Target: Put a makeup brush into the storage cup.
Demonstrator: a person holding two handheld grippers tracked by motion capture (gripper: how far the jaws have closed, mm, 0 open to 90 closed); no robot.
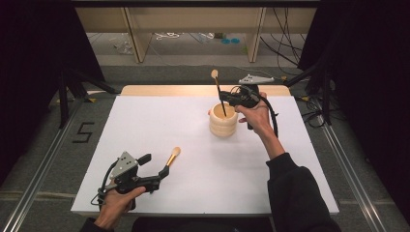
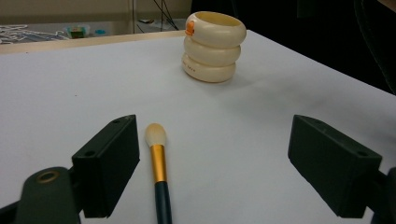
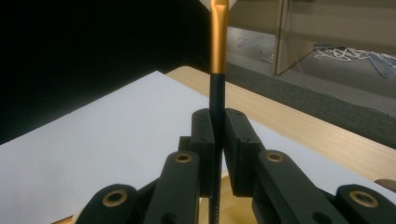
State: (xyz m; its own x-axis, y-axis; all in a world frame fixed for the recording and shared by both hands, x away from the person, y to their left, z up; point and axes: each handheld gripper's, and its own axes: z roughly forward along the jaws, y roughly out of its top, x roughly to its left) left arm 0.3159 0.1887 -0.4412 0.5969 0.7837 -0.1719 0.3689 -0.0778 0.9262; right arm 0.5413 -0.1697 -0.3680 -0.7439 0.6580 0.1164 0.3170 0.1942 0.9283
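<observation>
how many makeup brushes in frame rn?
2. One brush is clamped upright in the right gripper, its handle end down in the cream holder. The other brush lies flat on the white table between the left gripper's open jaws.

Glossy cream holder [image 2: 214,45], likely ceramic; matt table [image 2: 261,126].

My grippers: left gripper [image 1: 164,170] and right gripper [image 1: 223,98] black, brass-ringed pivots, grey plates, black cables; black sleeves [image 1: 300,193].

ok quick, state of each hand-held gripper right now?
Left hand-held gripper: open, jaws on either side of the brush on the table.
Right hand-held gripper: shut on the upright brush over the cream holder.
</observation>
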